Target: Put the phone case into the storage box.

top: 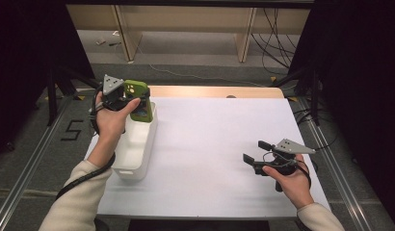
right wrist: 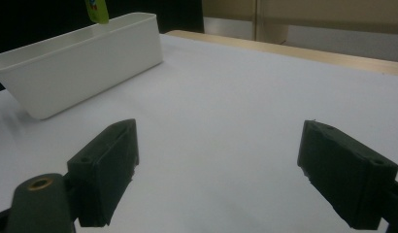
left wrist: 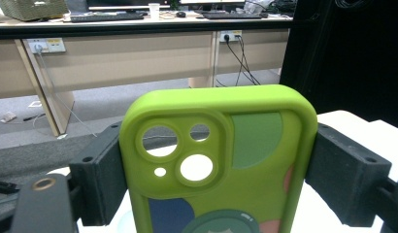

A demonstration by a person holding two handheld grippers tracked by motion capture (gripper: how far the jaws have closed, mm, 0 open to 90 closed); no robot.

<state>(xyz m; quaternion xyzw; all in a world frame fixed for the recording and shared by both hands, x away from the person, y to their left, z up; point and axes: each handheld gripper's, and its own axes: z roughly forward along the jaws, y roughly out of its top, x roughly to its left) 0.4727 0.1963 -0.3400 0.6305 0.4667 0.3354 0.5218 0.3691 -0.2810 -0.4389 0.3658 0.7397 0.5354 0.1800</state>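
Observation:
A lime-green phone case [top: 139, 100] with coloured patches and camera cut-outs hangs upright over the far end of a white bin [top: 137, 144]. My left gripper [top: 133, 98] is shut on it; both black jaws press the case's [left wrist: 221, 160] long edges in the left gripper view. The case's lower tip [right wrist: 97, 10] dips just above the bin's rim [right wrist: 75, 36] in the right gripper view. Low over the white table surface [top: 205, 144] at the right, my right gripper [top: 256, 151] stands open with nothing between its fingers [right wrist: 107, 170].
The long white bin lies along the table's left edge. A wooden strip [top: 215, 91] borders the far edge. Beyond it are a grey floor, desk legs and cables. Black frame posts and metal rails flank the table on both sides.

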